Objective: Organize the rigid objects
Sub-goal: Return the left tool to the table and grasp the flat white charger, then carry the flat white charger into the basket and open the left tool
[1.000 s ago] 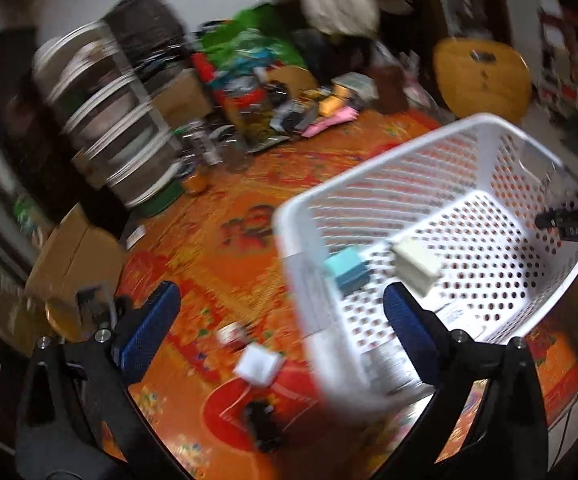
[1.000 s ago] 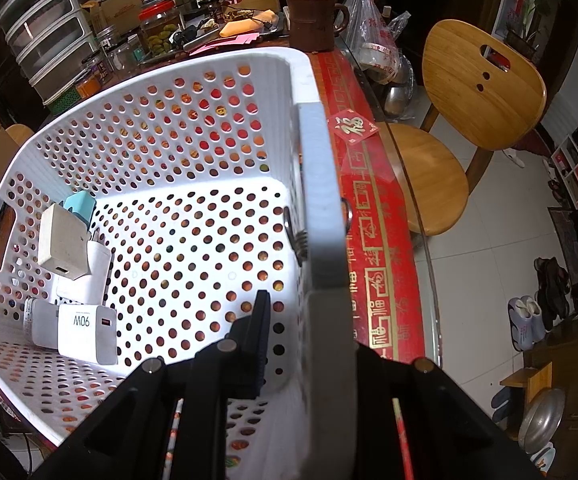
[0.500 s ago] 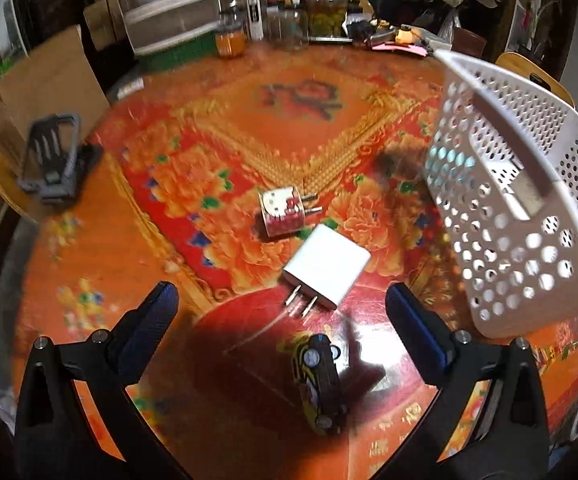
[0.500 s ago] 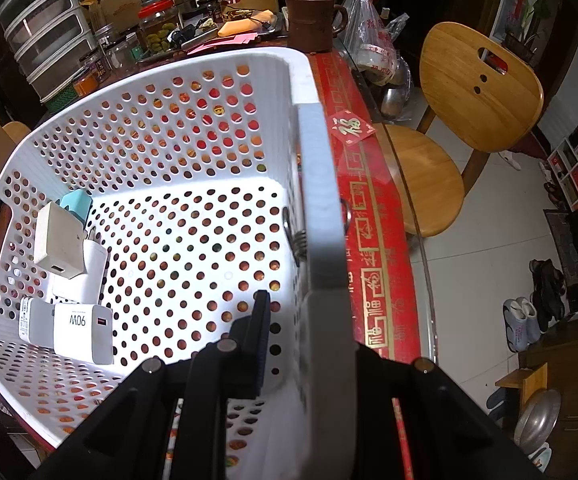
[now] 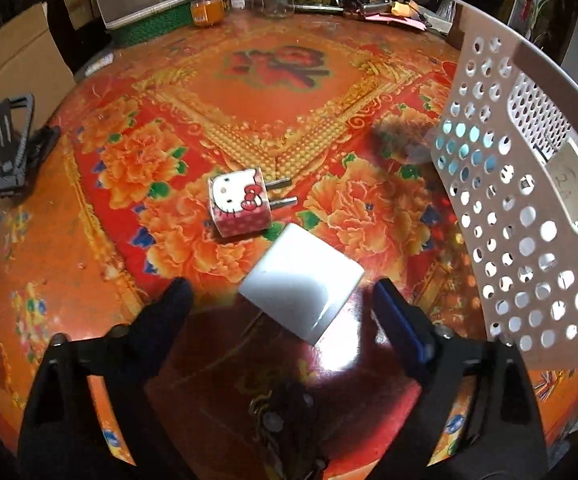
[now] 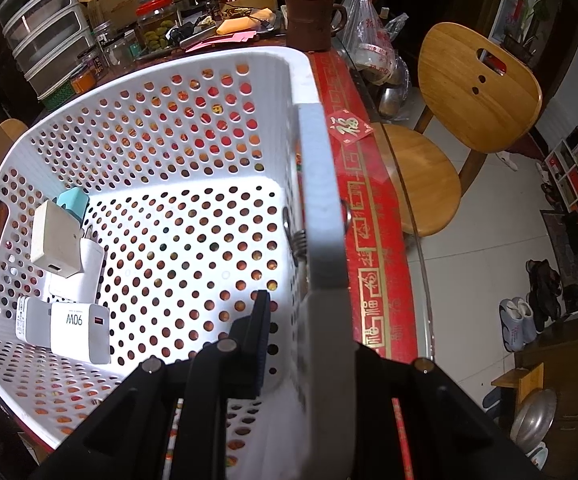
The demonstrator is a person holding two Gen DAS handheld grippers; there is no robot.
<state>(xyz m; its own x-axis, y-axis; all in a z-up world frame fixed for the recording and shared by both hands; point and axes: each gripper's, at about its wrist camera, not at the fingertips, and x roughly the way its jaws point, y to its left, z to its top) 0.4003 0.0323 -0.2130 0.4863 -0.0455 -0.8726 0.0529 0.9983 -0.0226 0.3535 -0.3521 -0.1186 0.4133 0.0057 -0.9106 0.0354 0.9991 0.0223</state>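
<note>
Left hand-held gripper (image 5: 279, 306): jaws spread but just closing in — white charger (image 5: 302, 282) lying between them, untouched, lower centre on the surface (image 5: 289, 92).
Right hand-held gripper (image 6: 289, 320): pressed together, pinching the basket (image 6: 193, 92) wall, lower centre.

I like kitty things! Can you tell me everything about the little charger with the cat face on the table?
The small cube-shaped pink charger with a white cat face and red bow lies on its side on the orange-and-red flowered tablecloth. Its sides are pink with white dots, and it looks like glossy plastic. Two metal prongs stick out to the right. The plain white square charger lies just in front of it, close, though whether they touch is unclear. No gripper touches it.
</note>
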